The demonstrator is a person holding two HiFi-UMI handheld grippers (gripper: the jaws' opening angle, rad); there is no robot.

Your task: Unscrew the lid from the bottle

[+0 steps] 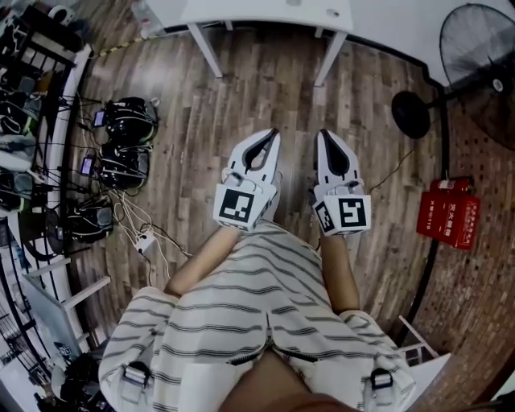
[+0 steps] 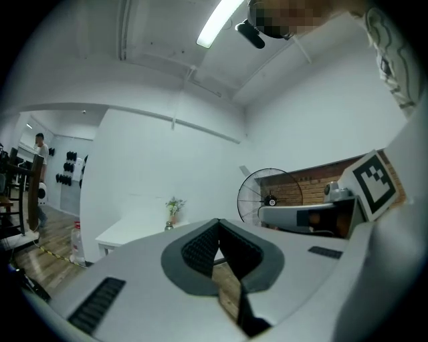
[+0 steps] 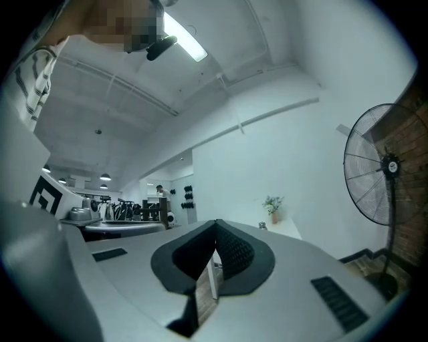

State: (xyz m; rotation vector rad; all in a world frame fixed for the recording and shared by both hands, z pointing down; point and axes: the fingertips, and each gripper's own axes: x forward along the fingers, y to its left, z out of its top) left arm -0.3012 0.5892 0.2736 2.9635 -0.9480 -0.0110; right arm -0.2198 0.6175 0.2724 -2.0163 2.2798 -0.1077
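Note:
I stand on a wooden floor and hold both grippers out in front of me, away from a white table [image 1: 265, 14]. A small silvery bottle [image 2: 168, 226] stands on that table beside a little potted plant [image 2: 175, 206]; it shows too in the right gripper view, bottle [image 3: 262, 226] next to plant [image 3: 272, 204]. It is too small to make out its lid. My left gripper [image 1: 273, 133] is shut with nothing in it, its jaws meeting [image 2: 219, 224]. My right gripper [image 1: 320, 133] is likewise shut and empty [image 3: 215, 224]. Both point toward the table.
A standing fan [image 1: 475, 48] is at the right, with a red box [image 1: 447, 211] on the floor below it. Black devices with cables [image 1: 129, 121] and racks line the left. A clear plastic bottle [image 2: 78, 240] stands on the floor by the table's left end.

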